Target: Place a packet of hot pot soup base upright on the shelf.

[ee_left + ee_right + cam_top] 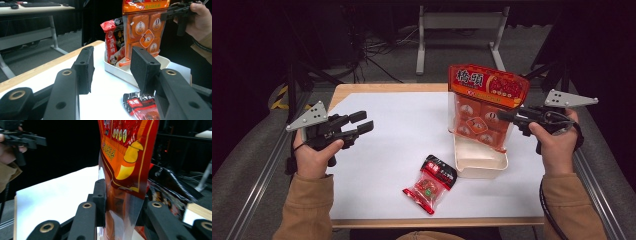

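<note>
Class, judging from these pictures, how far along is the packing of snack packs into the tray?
Done: a red packet stands in the white tray. In hand: the right gripper holds the orange pack upright in the tray. Left: the small red packet lies on the table; the left gripper is open.

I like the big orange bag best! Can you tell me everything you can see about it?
The big orange bag is tall, shiny plastic with a red and orange printed top and a clear lower part showing orange packets inside. It stands upright, its bottom in the cream tray, beside a red and black bag. The right gripper is shut on its edge.
</note>
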